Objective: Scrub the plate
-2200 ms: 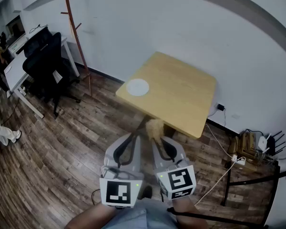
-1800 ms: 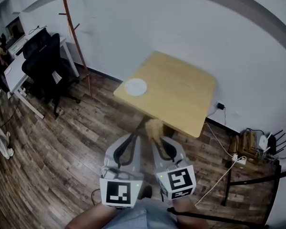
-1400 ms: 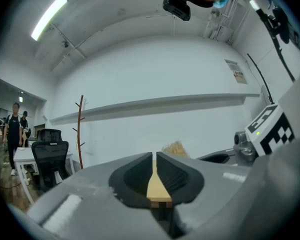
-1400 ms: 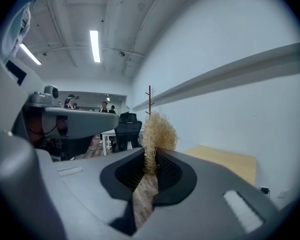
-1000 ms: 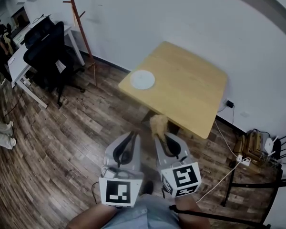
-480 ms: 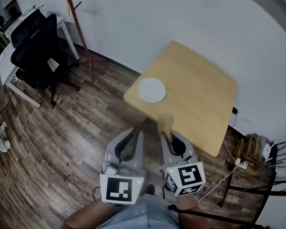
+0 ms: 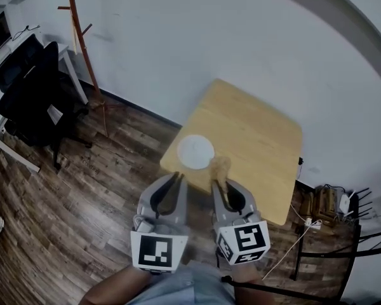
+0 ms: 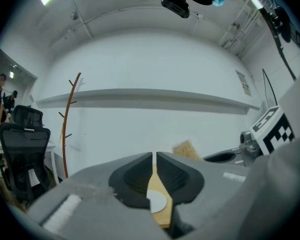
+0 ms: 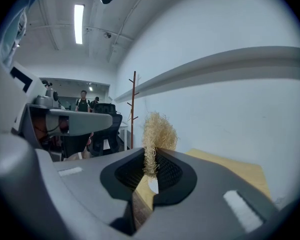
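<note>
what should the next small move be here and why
Probably bring the right gripper forward and down onto the plate: its jaws are shut on the scrubber, which is in the air, not touching the plate on the table.

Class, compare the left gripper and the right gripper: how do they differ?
The left gripper has its jaws together on nothing; the right gripper clamps a pale straw-like scrubber. The left gripper's marker cube bears a different pattern from the right gripper's. Both are grey and point toward the light wooden table.
</note>
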`<state>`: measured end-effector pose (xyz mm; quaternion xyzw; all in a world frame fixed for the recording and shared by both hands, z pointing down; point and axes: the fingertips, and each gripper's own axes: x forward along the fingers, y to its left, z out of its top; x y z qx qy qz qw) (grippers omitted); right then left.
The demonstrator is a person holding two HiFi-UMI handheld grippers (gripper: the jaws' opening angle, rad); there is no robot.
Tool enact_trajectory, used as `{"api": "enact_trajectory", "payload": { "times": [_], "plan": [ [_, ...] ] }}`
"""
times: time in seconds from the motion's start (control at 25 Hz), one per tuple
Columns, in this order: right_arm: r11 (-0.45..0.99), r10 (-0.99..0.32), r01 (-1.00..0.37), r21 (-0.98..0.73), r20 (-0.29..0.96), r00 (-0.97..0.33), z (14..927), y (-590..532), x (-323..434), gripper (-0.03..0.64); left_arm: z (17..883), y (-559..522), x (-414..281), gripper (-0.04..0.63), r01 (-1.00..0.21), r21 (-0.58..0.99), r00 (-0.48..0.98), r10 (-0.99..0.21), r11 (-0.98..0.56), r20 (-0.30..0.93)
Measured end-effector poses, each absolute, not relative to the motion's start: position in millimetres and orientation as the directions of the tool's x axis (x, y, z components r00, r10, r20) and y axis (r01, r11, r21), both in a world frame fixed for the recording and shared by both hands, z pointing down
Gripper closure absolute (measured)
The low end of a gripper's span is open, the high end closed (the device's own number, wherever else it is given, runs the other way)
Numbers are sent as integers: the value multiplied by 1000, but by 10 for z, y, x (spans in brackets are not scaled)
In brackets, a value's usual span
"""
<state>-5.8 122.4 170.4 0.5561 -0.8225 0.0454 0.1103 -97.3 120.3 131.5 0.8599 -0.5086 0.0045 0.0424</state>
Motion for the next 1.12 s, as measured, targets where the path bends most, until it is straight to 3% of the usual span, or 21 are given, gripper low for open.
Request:
{"api": "enact_trajectory", "payload": {
  "times": [0.52,1.12],
  "plan": [
    [287,-933,-957,33,237,-272,1804,1042,126,575,1540,885,-770,548,-826,78,564,-819,-559,103],
    [312,-907,-948,-58,280,-315,2090,177,581,575,1857,91,-367,548,-851,38,518,-824,-524,232]
  ]
}}
